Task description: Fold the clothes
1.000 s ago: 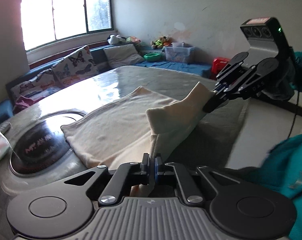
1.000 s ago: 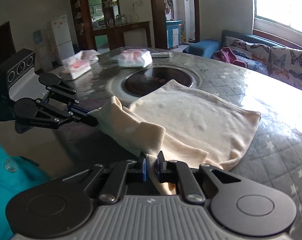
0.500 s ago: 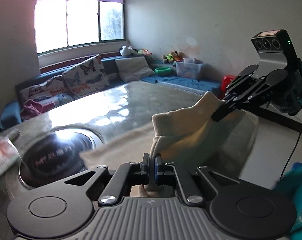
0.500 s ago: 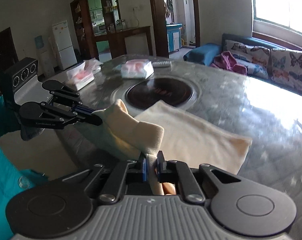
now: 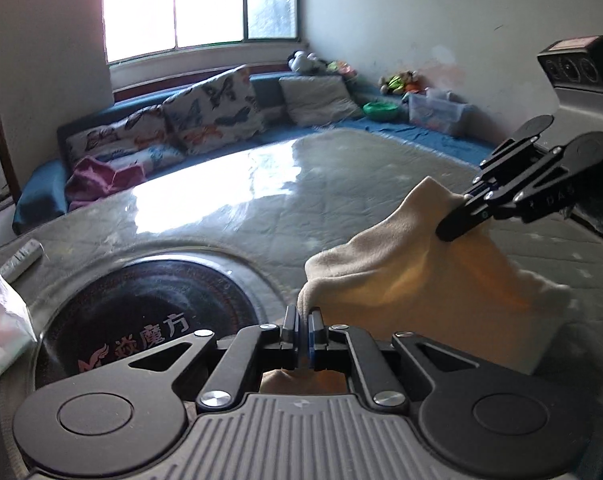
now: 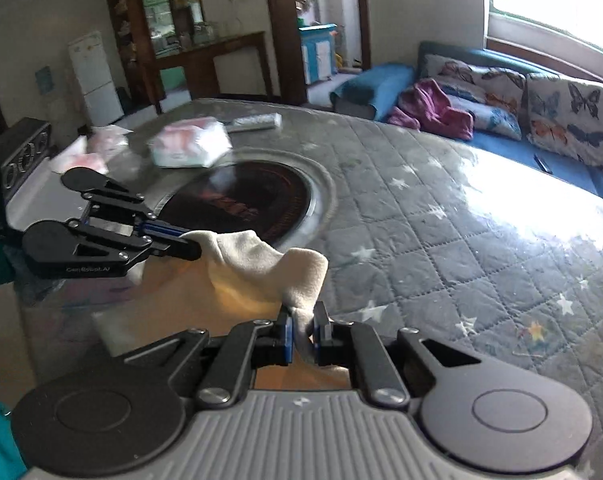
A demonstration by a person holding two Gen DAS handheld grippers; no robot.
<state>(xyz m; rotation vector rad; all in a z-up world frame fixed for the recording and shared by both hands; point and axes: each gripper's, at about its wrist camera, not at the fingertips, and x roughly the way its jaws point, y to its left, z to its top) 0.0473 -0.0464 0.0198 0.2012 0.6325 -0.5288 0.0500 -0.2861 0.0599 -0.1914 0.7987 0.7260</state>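
Note:
A cream cloth [image 5: 413,280] hangs between my two grippers, lifted off the round table [image 5: 261,200]. My left gripper [image 5: 303,334] is shut on one top corner of the cloth. My right gripper [image 6: 303,332] is shut on the other corner; it also shows in the left wrist view [image 5: 453,224]. The left gripper shows in the right wrist view [image 6: 189,249], pinching the cloth [image 6: 261,268]. The cloth's lower part hangs below the grippers, mostly hidden.
A dark round cooktop [image 6: 241,204] sits in the table's middle [image 5: 141,320]. Tissue packs [image 6: 189,146] and a remote [image 6: 257,121] lie beyond it. A sofa with butterfly cushions [image 5: 205,116] runs along the window wall.
Both grippers have lifted the cloth off the table; it lay spread flat before and now hangs between them, clear of the tabletop.

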